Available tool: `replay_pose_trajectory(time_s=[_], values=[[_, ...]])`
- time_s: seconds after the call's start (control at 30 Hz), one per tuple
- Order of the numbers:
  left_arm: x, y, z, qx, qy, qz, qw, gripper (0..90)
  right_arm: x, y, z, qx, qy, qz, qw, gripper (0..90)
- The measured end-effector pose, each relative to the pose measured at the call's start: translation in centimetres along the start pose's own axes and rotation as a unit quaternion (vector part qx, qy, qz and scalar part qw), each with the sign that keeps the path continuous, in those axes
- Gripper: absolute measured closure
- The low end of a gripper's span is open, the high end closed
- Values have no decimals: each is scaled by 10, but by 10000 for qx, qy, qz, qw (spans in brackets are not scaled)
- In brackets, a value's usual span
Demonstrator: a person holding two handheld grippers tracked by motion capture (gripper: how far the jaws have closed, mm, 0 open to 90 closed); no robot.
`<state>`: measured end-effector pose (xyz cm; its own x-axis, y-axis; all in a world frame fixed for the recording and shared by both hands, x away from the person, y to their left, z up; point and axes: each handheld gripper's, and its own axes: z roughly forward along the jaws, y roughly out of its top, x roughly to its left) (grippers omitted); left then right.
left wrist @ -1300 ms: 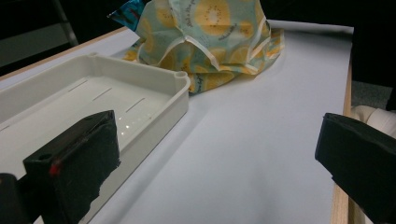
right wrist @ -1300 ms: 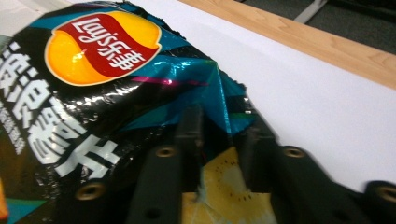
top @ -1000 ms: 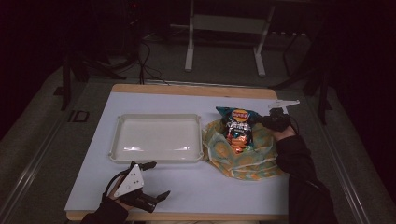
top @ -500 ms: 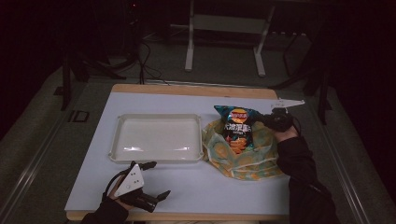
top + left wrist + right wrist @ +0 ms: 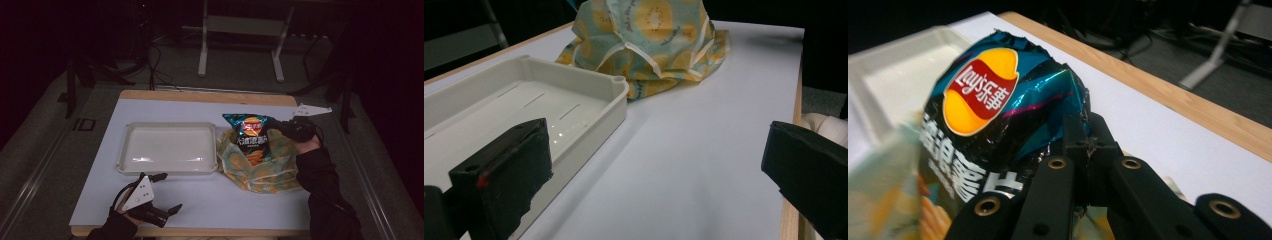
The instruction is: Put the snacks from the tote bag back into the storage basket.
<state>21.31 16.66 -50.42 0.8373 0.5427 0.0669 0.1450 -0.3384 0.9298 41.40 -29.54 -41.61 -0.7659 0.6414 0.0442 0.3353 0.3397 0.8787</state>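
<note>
The chip bag [image 5: 998,115] is showing a red and yellow Lay's roundel with white Chinese characters inside it, and larger white Chinese characters are running across the dark panel below; pictured chips are peeking out at the bottom. The right gripper [image 5: 1088,145] is pinching the bag's teal edge, its jaws pressed together on the foil. In the high view the bag [image 5: 250,137] is standing partly out of the yellow-patterned cloth bag [image 5: 260,167], which is sitting at about 3 o'clock on the white table [image 5: 165,107], touching the right end of the white tray [image 5: 167,150]. The right gripper [image 5: 290,131] is gripping at the chip bag's 3 o'clock edge.

The left gripper [image 5: 167,195] is resting at about 7 o'clock on the table, near the tray's front rim, its jaws standing wide apart and holding nothing.

Compared with a second ago, the chip bag is sitting higher out of the cloth bag and showing more of its front, and the right gripper is higher with it. The left gripper is lying where it was.
</note>
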Motion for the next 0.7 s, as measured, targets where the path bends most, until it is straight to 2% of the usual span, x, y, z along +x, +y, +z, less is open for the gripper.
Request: replay_pose_trajectory(time_s=[0.13, 0.3, 0.53, 0.6, 0.7], values=[[0, 0, 0, -1, 9, 2, 10000, 3, 5, 5, -8, -120, 108, 2, 9999, 900], [1, 0, 1, 4, 12, 2, 10000, 3, 9, 12, -17, -226, 131, -61, 9996, 900], [0, 0, 1, 11, 18, 1, 10000, 3, 10, 22, -30, -299, 38, -147, 9994, 900], [0, 0, 1, 14, 21, -4, 10000, 3, 11, 25, -33, -303, -75, -185, 9993, 900], [0, 0, 1, 12, 22, 0, 10000, 3, 10, 29, -39, -344, -123, -186, 9992, 900]])
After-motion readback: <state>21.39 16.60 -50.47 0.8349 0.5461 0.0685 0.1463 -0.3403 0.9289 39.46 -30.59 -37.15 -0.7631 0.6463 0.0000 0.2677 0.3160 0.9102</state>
